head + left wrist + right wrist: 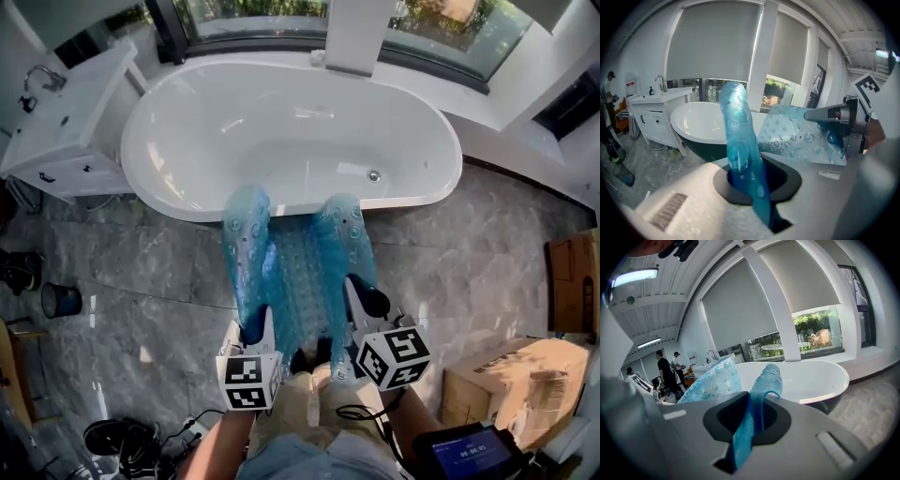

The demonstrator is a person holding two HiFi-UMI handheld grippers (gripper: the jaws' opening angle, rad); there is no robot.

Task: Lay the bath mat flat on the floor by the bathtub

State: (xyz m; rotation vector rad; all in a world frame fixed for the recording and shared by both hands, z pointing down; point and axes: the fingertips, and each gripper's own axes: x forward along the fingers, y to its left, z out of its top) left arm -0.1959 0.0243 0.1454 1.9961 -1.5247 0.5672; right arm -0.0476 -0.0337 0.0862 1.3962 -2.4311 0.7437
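Note:
A translucent blue bath mat (pixel 298 272) with suction bumps hangs off the grey stone floor in front of the white bathtub (pixel 291 131), its near end held up and its two side edges curling upward. My left gripper (pixel 255 330) is shut on the mat's near left corner, and my right gripper (pixel 362 302) is shut on the near right corner. In the left gripper view a fold of the mat (pixel 740 140) rises out of the closed left gripper (pixel 751 187), with the right gripper (pixel 834 115) pinching the mat beyond. In the right gripper view the mat (pixel 759 390) stands pinched in the right gripper (pixel 744 427).
A white vanity (pixel 66 122) with a faucet stands left of the tub. A dark cup (pixel 61 300) and black cables (pixel 122 436) lie on the floor at left. Cardboard boxes (pixel 525 384) sit at right. Two people (pixel 665 371) stand far off.

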